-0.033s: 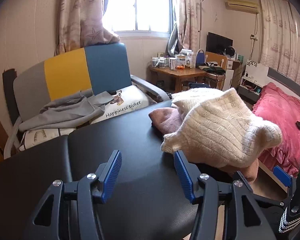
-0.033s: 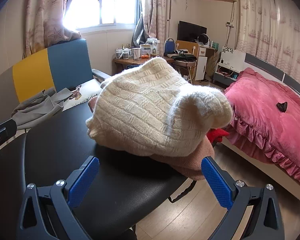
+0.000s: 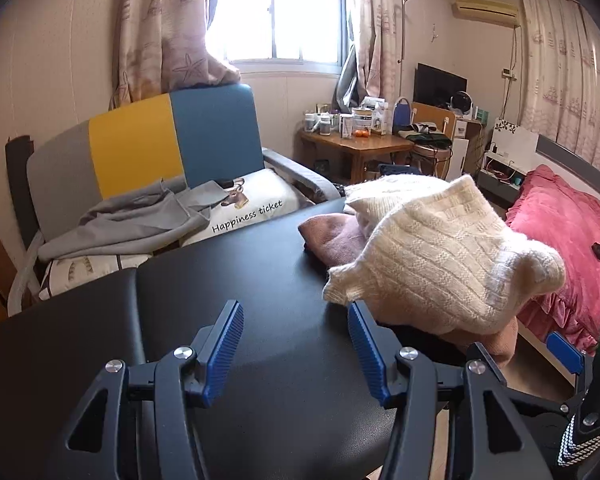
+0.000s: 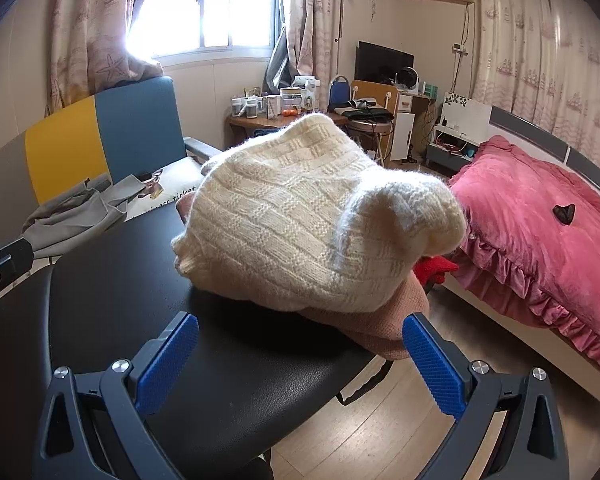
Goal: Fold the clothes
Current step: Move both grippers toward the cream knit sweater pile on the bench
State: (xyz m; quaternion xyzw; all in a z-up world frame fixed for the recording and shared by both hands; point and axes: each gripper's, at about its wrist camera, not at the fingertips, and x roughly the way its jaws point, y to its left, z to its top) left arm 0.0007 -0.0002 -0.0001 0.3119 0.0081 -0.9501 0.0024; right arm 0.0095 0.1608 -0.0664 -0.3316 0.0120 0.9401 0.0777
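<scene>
A cream knitted sweater (image 3: 440, 252) (image 4: 300, 216) lies bunched in a heap on a dusty-pink garment (image 3: 332, 236) (image 4: 384, 320), at the right end of a black padded table (image 3: 240, 280) (image 4: 112, 272). My left gripper (image 3: 296, 344) is open over bare table, its right finger just short of the sweater's near corner. My right gripper (image 4: 300, 356) is open wide, low in front of the pile and touching nothing. A bit of red cloth (image 4: 436, 270) shows behind the pile.
A grey garment (image 3: 140, 220) lies over a cushion on the yellow-and-blue chair (image 3: 172, 136) behind the table. A bed with a pink ruffled cover (image 4: 540, 220) stands to the right. A cluttered wooden desk (image 3: 356, 144) is under the window. Wood floor (image 4: 380, 432) lies past the table's edge.
</scene>
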